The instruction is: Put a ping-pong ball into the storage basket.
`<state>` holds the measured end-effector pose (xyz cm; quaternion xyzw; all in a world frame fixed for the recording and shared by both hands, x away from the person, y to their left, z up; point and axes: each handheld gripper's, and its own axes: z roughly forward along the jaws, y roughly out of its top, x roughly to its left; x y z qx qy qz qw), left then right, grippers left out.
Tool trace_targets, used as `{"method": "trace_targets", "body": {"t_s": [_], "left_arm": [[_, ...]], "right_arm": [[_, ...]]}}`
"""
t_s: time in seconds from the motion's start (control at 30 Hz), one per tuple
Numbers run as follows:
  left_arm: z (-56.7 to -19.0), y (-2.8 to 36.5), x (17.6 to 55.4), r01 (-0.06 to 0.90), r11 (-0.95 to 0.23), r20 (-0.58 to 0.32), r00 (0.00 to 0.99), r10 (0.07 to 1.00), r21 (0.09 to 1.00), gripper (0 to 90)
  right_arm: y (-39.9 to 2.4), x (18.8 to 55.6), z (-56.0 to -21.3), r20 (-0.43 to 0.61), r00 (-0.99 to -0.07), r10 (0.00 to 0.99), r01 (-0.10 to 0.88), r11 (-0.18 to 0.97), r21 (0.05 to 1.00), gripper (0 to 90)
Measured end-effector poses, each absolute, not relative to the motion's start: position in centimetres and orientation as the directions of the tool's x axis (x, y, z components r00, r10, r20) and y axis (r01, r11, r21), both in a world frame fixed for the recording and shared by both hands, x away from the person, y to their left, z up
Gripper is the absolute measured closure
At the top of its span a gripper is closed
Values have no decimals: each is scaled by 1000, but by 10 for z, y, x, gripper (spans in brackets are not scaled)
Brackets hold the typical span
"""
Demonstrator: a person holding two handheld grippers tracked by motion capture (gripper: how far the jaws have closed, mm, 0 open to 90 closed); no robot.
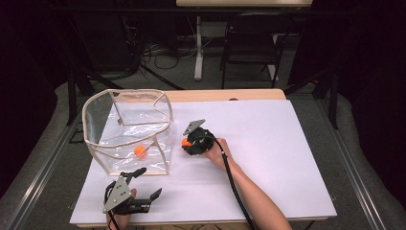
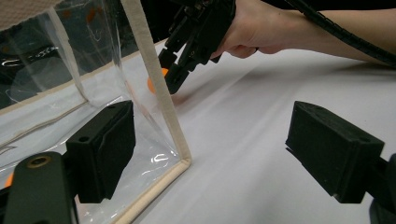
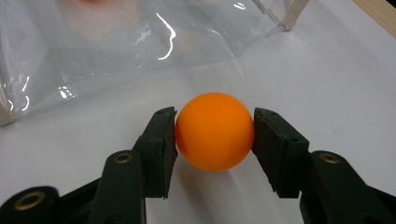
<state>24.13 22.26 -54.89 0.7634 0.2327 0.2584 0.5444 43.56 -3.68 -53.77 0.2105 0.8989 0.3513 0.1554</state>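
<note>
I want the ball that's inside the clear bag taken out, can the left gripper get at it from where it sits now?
Probably not directly: the left gripper, jaws open, faces the clear bag's side wall, which stands between it and the ball inside. The open top looks like the free way in.

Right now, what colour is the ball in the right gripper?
Orange ball, plain; clearest in the right gripper view.

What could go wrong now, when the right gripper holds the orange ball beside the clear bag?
1. The right gripper pinches the orange ball only at its round sides, so it might slip out on lifting.
2. The clear bag has soft walls; the ball could hit its rim and roll away over the table.
3. The left gripper is open beside the bag, so nothing steadies it.
</note>
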Motion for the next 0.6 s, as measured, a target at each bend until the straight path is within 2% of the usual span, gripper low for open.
{"method": "trace_targets", "body": {"t_s": [0.6], "left_arm": [[-549, 223, 241, 78, -302, 142, 754, 642, 950, 157]], "right_arm": [[-37, 431, -526, -174, -860, 479, 263, 710, 654, 502]]}}
